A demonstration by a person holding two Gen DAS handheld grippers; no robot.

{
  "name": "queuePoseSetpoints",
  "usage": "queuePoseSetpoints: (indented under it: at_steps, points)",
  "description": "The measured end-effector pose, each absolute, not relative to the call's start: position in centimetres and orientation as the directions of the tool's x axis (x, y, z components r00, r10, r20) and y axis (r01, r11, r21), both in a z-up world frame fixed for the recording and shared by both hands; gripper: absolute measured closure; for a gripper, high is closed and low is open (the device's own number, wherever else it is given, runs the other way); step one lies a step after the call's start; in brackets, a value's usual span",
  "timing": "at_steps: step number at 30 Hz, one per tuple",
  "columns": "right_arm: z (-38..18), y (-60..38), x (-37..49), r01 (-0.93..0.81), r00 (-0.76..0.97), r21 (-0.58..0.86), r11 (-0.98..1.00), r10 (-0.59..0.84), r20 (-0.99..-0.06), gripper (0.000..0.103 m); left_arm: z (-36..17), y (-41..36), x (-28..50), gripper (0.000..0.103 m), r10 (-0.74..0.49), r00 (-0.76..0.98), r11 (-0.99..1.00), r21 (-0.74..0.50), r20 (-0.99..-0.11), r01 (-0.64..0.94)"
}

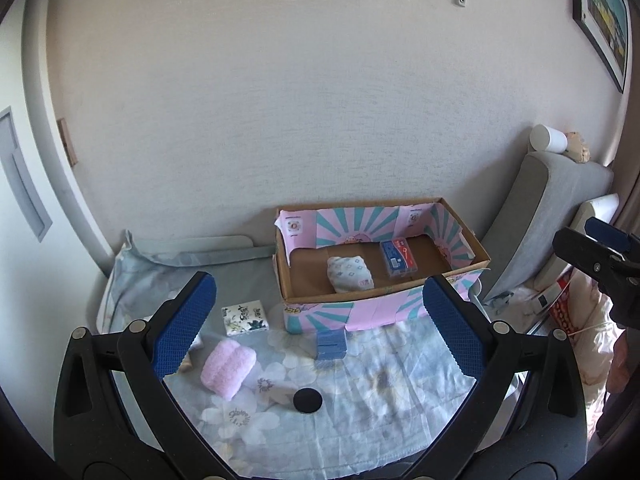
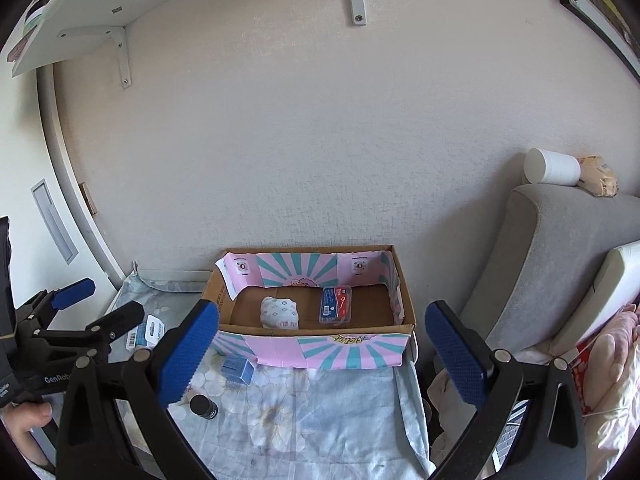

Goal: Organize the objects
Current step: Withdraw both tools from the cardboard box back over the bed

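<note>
A pink and teal cardboard box (image 1: pixel 460 276) (image 2: pixel 320 350) stands at the back of the cloth-covered table. Inside lie a white patterned bundle (image 1: pixel 350 274) (image 2: pixel 279 312) and a clear case with a red and blue card (image 1: pixel 399 258) (image 2: pixel 336 304). On the cloth lie a pink towel roll (image 1: pixel 228 368), a floral white box (image 1: pixel 245 317), a small blue box (image 1: pixel 331 344) (image 2: pixel 238 369) and a small black bottle (image 1: pixel 307 400) (image 2: pixel 204 407). My left gripper (image 1: pixel 316 332) (image 2: pixel 94 300) is open and empty above the cloth. My right gripper (image 2: pixel 324 356) is open and empty in front of the box.
A grey cushion (image 2: pixel 540 272) leans at the right with a white cup (image 2: pixel 550 168) on top. A packet with a barcode (image 2: pixel 146 334) lies at the table's left. A shelf (image 2: pixel 80 12) hangs above. Pink bedding (image 2: pixel 608 380) lies right.
</note>
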State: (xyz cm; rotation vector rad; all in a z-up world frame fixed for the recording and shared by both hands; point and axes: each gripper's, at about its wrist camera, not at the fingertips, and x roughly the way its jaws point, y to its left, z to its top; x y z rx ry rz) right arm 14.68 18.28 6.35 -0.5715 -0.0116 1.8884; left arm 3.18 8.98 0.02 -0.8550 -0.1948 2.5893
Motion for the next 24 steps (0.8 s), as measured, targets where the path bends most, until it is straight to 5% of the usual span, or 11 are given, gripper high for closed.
queuePoseSetpoints:
  at_steps: [24]
  points:
    - [1.5,15.0,5.3,-0.816,-0.36,-0.276,-0.507,0.821,-0.443,0.0,-2.5,-5.5,4.0,0.0,0.284,-0.784,-0.95,-0.269,-0.552,-0.155]
